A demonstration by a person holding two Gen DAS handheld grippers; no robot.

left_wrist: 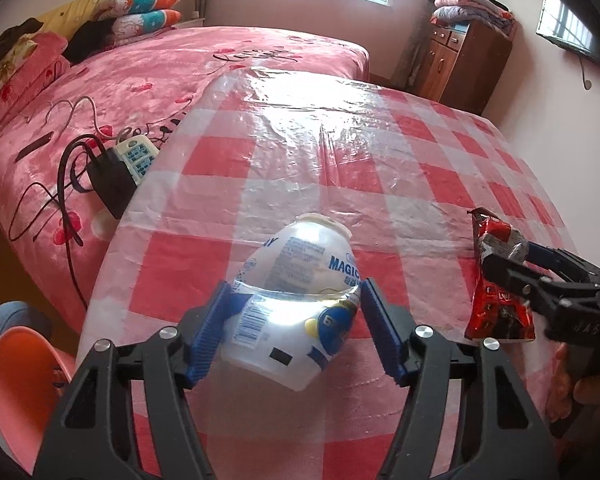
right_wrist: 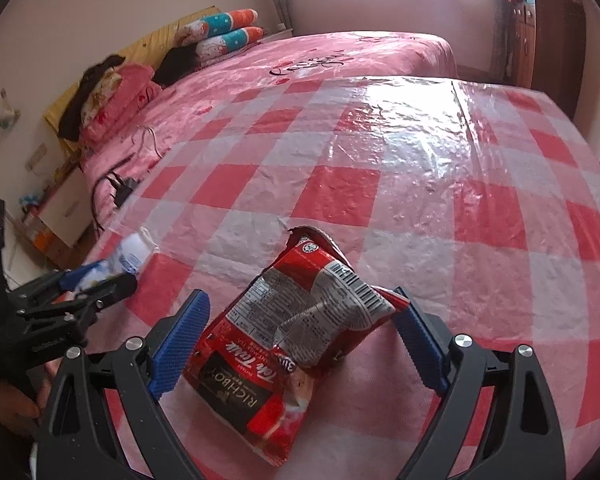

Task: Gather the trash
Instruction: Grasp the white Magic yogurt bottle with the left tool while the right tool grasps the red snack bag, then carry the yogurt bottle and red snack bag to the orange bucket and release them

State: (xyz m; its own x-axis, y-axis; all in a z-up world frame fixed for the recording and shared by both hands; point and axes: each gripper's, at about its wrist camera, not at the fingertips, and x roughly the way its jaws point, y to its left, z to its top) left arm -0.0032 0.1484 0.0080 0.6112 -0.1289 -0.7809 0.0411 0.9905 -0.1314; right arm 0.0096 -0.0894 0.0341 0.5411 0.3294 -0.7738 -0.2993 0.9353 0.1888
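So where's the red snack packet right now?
The red snack packet lies on the checkered tablecloth near its front edge, between the right gripper fingers, to the right of the plastic bottle at the left gripper.

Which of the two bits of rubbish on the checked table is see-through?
The clear plastic bottle with the blue-and-white label, lying between the left gripper fingers. The crumpled red snack packet at the right gripper is opaque foil.
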